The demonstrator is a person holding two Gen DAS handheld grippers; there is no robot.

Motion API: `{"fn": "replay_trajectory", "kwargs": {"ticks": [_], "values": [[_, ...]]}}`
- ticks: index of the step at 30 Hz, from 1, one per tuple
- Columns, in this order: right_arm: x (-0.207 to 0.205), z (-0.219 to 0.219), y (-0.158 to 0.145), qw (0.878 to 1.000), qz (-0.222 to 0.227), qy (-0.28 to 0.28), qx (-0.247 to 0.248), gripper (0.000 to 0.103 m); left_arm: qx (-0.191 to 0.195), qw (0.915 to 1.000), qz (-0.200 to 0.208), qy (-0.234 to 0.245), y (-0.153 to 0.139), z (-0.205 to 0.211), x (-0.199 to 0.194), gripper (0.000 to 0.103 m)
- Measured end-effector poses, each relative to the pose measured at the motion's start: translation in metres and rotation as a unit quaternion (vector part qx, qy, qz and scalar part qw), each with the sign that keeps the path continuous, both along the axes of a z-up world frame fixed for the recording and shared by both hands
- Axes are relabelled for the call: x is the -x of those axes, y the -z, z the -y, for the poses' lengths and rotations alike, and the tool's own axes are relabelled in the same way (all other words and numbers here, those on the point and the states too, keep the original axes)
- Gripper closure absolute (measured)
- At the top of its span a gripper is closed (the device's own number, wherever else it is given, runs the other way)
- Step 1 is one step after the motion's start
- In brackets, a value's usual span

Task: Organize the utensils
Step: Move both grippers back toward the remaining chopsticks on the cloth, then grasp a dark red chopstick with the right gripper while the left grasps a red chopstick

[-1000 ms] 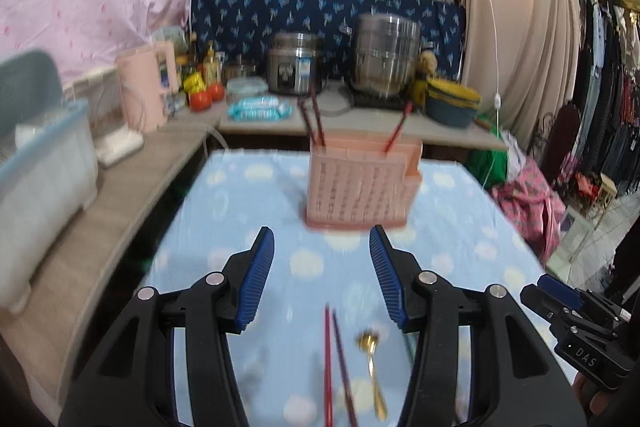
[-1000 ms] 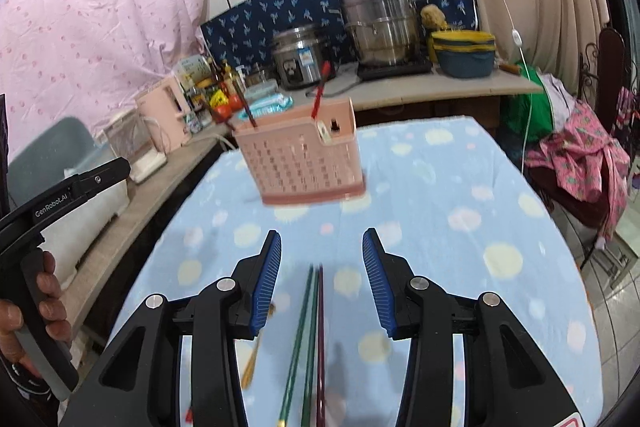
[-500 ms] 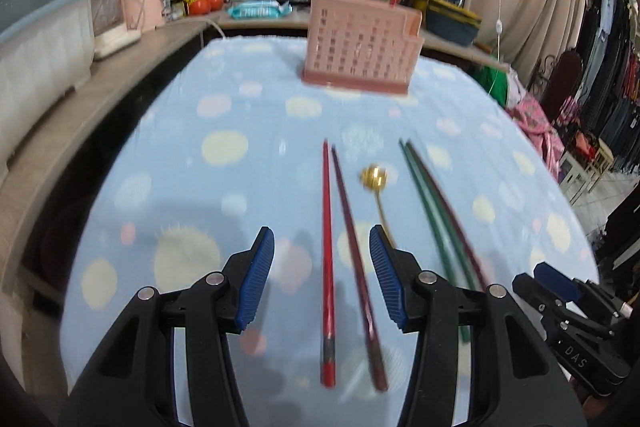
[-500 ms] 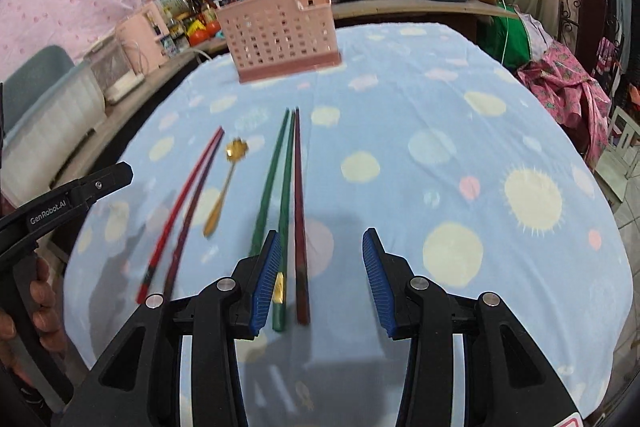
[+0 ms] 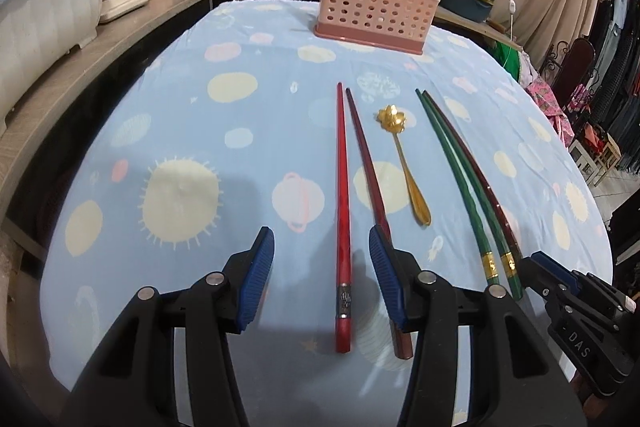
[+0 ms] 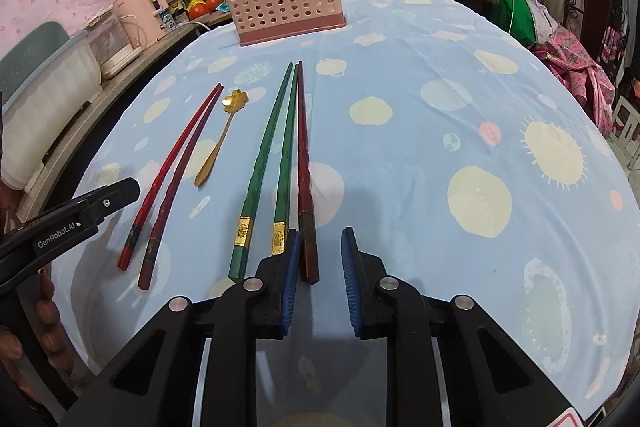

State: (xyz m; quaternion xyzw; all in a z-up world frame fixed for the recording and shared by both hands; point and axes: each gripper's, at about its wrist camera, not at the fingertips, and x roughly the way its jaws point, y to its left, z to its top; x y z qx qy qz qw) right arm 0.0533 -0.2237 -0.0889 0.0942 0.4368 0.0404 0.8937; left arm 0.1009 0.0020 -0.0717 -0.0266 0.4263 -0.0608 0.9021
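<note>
Chopsticks lying flat on the tablecloth (image 5: 248, 75): two red (image 5: 342, 195), two green (image 6: 260, 163), one dark brown (image 6: 304, 163), plus one gold spoon (image 5: 404, 159). Left gripper (image 5: 322, 275) and right gripper (image 6: 318, 279) hovering nearest, both gaping, gripping nothing. Farther back, one pink basket (image 5: 374, 11) standing upright.

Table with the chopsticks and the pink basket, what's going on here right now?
A person holds a gripper in each hand, tidying utensils. Both are open and hold nothing. The left gripper hangs over the thick ends of the red chopsticks; the right gripper hangs over the end of the dark chopstick beside the green chopsticks. A gold spoon lies between the pairs. The pink basket at the far end of the table already holds a few chopsticks.
</note>
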Motion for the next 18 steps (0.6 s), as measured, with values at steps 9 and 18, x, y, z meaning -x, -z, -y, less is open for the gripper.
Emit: {"fn": "replay_trajectory", "kwargs": {"ticks": [9,18], "values": [[0.0,-0.003,0.003,1.0,0.004,0.001,0.006,0.085,-0.011,0.9999,-0.006,0.002,0.015,0.001,0.006,0.056],[0.003,-0.01,0.003,0.999,0.015,-0.001,0.028,0.085,-0.026,0.9996,0.008,0.006,0.016,0.006,0.01,0.063]]}}
